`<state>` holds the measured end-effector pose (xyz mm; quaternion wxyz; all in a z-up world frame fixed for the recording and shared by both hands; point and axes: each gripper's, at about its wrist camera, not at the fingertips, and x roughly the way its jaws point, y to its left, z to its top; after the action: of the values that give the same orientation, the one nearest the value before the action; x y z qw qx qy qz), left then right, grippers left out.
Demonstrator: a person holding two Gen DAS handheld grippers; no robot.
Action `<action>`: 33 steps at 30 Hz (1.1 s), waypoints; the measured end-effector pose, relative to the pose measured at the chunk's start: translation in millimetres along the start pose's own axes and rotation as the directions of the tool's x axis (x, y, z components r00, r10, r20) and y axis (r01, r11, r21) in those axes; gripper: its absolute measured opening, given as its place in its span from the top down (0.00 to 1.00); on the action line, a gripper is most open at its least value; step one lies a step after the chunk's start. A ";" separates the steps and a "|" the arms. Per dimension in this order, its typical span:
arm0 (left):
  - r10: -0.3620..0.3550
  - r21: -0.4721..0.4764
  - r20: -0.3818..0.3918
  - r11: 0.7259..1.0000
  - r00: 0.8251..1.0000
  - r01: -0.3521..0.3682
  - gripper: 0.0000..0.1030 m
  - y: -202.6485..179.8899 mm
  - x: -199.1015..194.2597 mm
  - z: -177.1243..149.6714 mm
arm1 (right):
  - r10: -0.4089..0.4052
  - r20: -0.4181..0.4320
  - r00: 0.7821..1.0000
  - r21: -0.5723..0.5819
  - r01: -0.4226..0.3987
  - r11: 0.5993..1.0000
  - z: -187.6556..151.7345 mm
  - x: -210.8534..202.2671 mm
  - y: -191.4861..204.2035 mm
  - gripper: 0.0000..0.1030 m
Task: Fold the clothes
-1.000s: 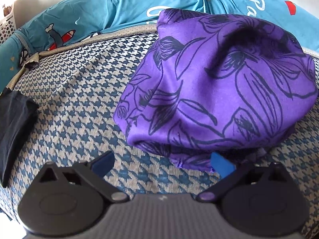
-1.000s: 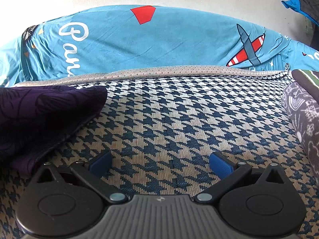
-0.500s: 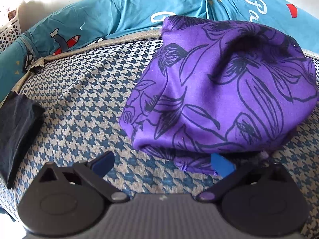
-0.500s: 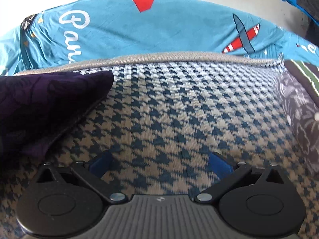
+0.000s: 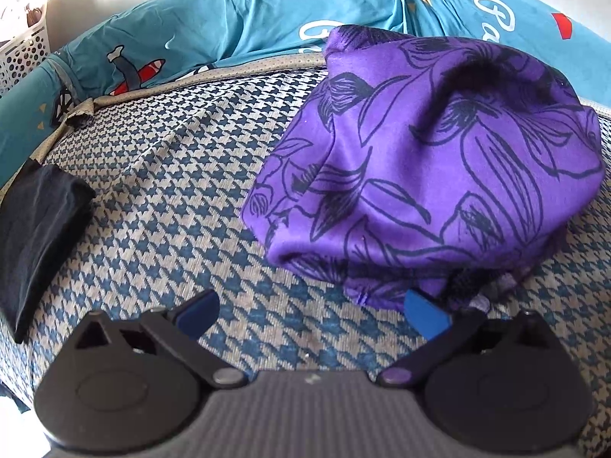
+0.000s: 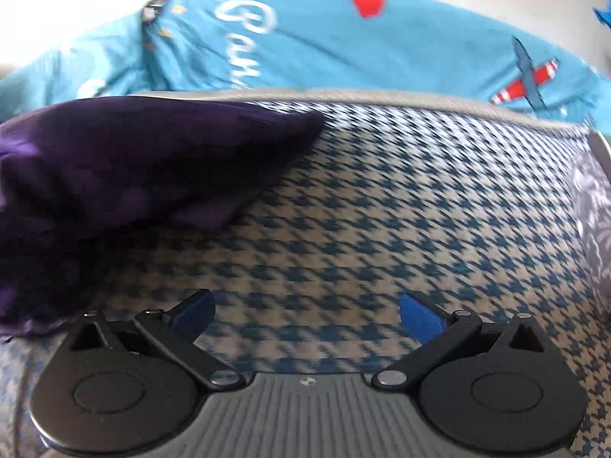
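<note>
Left wrist, open tool point(image 5: 311, 315), folded purple garment point(image 5: 439, 175)

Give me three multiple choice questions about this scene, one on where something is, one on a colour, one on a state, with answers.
1. In the left wrist view, where is the black folded cloth relative to the purple floral garment?
A. On top
B. Left, apart
C. Underneath

2. What colour is the bedding with planes behind the houndstooth surface?
A. Teal
B. Red
C. Yellow

3. How do the left gripper jaws stand?
A. Shut on the garment
B. Open
C. Shut on nothing

Answers: 1 B, bare houndstooth lies between them. 2 A, teal with red planes. 3 B, blue pads wide apart, nothing between.
</note>
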<state>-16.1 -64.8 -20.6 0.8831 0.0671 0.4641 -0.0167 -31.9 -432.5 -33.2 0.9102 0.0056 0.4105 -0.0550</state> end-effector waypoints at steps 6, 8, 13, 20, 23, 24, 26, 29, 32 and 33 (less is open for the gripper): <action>0.003 0.014 -0.027 1.000 1.000 -0.003 0.00 -5.2 2.8 -12.5 | 0.097 -0.016 0.995 -0.057 -0.098 0.994 -0.7 -9.8 27.7 0.00; 0.004 0.020 -0.030 1.000 1.000 -0.003 0.00 -8.0 2.7 -15.0 | 0.122 -0.012 0.992 -0.074 -0.122 0.990 -1.9 -13.9 37.3 0.00; 0.013 0.038 -0.032 0.999 0.999 -0.012 0.00 -14.2 2.6 -16.2 | 0.144 -0.013 0.989 -0.066 -0.145 0.987 -5.8 -18.6 56.3 0.00; -0.002 0.025 -0.053 1.000 0.999 0.003 0.00 -13.3 4.8 -17.2 | 0.170 0.009 0.985 -0.048 -0.169 0.984 -12.0 -24.3 73.0 0.00; 0.004 0.026 -0.052 1.000 0.999 -0.002 0.00 -14.3 5.7 -16.9 | 0.185 -0.008 0.983 -0.022 -0.185 0.982 -12.5 -21.3 79.4 0.00; 0.006 0.026 -0.052 1.000 0.999 -0.004 0.00 -14.5 6.1 -16.5 | 0.189 -0.012 0.982 -0.012 -0.189 0.982 -12.2 -23.1 79.6 0.00; 0.010 0.026 -0.051 1.000 0.999 -0.008 0.00 -15.0 7.0 -15.5 | 0.190 -0.004 0.982 -0.006 -0.190 0.982 -10.5 -23.3 82.3 0.00; 0.018 0.025 -0.048 1.000 0.999 -0.017 0.00 -15.1 9.6 -13.4 | 0.188 0.012 0.982 0.008 -0.188 0.982 -6.2 -23.4 84.4 0.00; 0.027 0.027 -0.043 0.999 0.999 -0.026 0.00 -15.5 12.8 -10.7 | 0.181 0.031 0.983 0.033 -0.182 0.983 0.8 -23.1 83.2 0.00; 0.031 0.029 -0.041 0.999 0.999 -0.029 0.00 -15.6 13.8 -9.4 | 0.176 0.034 0.984 0.048 -0.177 0.983 3.5 -22.5 81.0 0.00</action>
<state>-17.3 -78.5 -38.9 0.8723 0.0868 0.4811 -0.0085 -35.5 -350.0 -16.9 0.9170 0.0645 0.3934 0.0152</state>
